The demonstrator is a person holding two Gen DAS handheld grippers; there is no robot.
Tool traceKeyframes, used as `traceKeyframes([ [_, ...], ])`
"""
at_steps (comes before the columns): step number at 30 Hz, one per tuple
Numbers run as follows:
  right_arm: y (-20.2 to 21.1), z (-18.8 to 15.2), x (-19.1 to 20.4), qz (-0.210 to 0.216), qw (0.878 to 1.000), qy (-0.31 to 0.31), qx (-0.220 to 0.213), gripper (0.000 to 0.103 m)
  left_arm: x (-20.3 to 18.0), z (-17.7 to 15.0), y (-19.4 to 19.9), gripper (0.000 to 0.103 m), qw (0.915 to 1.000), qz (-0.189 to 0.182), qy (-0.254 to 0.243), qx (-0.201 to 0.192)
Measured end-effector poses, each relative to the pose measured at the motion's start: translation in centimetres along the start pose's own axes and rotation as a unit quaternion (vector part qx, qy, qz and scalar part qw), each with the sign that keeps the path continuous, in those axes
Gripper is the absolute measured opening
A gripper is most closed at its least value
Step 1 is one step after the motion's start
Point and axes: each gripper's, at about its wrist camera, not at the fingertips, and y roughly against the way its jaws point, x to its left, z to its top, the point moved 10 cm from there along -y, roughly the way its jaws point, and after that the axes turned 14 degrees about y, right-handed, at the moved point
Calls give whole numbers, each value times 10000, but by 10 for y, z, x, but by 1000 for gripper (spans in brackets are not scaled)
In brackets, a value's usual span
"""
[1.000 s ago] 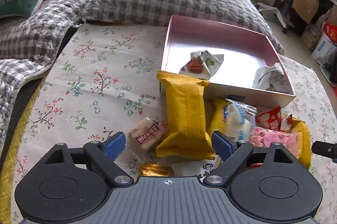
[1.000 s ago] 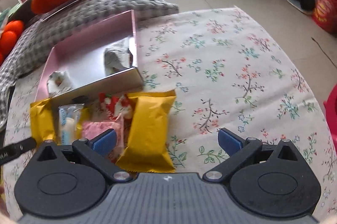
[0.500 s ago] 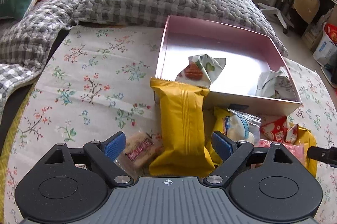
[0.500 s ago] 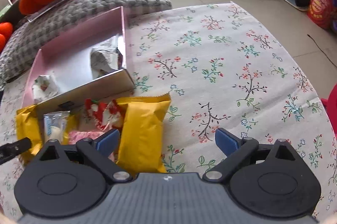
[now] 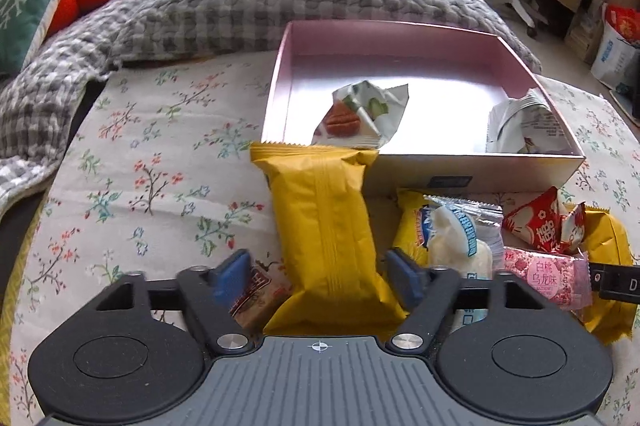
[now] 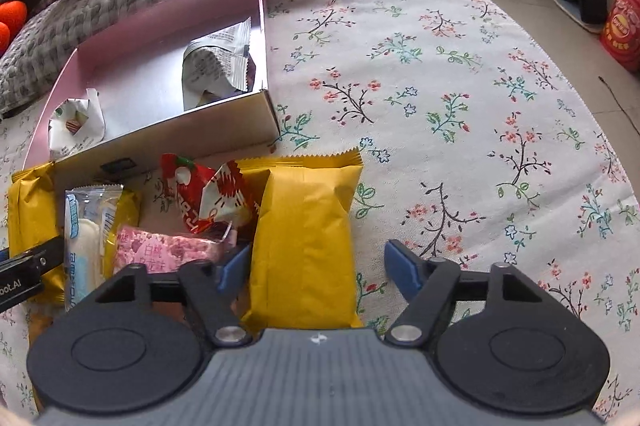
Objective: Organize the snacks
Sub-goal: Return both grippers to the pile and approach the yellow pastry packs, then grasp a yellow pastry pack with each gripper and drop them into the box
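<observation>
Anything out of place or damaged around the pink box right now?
Nothing looks damaged or spilled. Only two white wrapped snacks lie inside the pink box; the rest sit in a loose pile outside its front wall, with one yellow packet leaning against it.

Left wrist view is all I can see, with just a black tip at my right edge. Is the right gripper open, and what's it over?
Observer: Open. The right gripper has a second yellow packet between its fingers, not clamped.
Operator: Is that packet centred?
Observer: No, it lies close to the finger nearer the pink packet; a gap shows at the other finger.
Operator: Anything on its far side?
Observer: Only the floral tablecloth.
</observation>
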Motion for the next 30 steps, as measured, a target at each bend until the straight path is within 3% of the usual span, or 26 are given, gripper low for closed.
traceKeyframes([
  [2, 2, 0, 0, 20, 10000, -32, -32, 47, -2, 0, 1, 42, 9999, -140, 6, 32],
  [4, 6, -1, 0, 95, 9998, -140, -48, 40, -1, -2, -1, 38, 9995, -231, 132, 148],
  [19, 15, 3, -7, 235, 9985, -476, -159, 36, 3, 2, 10, 35, 9982, -345, 447, 177],
  [30, 21, 6, -15, 161, 9972, -691, -227, 36, 17, 18, 27, 35, 9969, -281, 725, -106],
])
